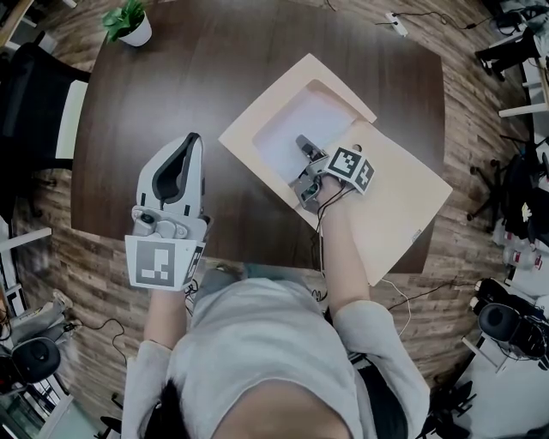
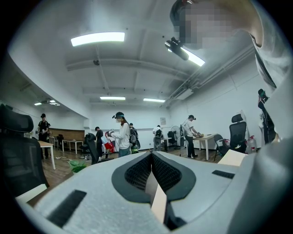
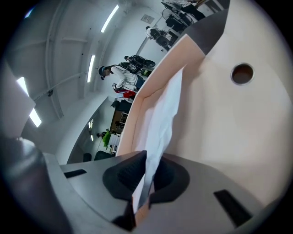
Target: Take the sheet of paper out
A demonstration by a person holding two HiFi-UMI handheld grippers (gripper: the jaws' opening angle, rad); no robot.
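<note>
A beige paper folder (image 1: pixel 403 197) lies askew on the dark wooden table (image 1: pixel 189 77), right of middle. Through its cut-out opening shows a white sheet of paper (image 1: pixel 296 129). My right gripper (image 1: pixel 302 142) reaches into that opening and is shut on the near edge of the sheet. In the right gripper view the white sheet (image 3: pixel 165 114) runs up from between the pads (image 3: pixel 123 176), with the folder (image 3: pixel 229 119) behind it. My left gripper (image 1: pixel 193 141) hovers over the table's near left part, apart from the folder. It points level and its jaws are shut with nothing in them (image 2: pixel 151 157).
A small potted plant (image 1: pixel 129 21) stands at the table's far left corner. A black office chair (image 1: pixel 34 94) sits left of the table. Cables and more chairs (image 1: pixel 506 317) lie on the floor to the right. Several people (image 2: pixel 121 135) stand far off in the room.
</note>
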